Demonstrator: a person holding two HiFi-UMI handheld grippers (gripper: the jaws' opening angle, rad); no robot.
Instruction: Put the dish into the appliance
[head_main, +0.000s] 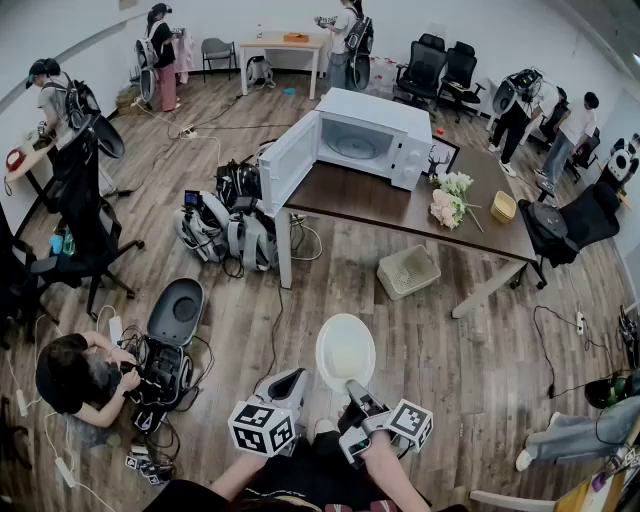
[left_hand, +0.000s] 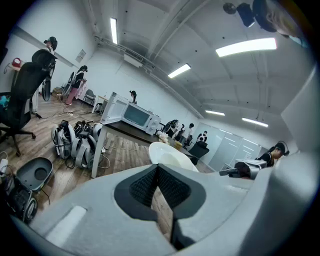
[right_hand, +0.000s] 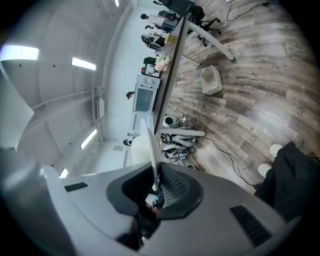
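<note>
Table (head_main: 400, 205): dark brown top, white legs, well ahead of person.
Microwave (head_main: 365, 140): white, on table's left end, door swung open to the left, cavity in view.
Dish (head_main: 345, 352): white, round, held above wood floor (head_main: 480, 340), close to person, well apart from microwave.
Right gripper (head_main: 355, 388): jaws clamped on dish's near rim.
Left gripper (head_main: 288, 385): just beside dish, jaws closed together, nothing between them.

No legible text, no labels or numbers — nothing readable anywhere
</note>
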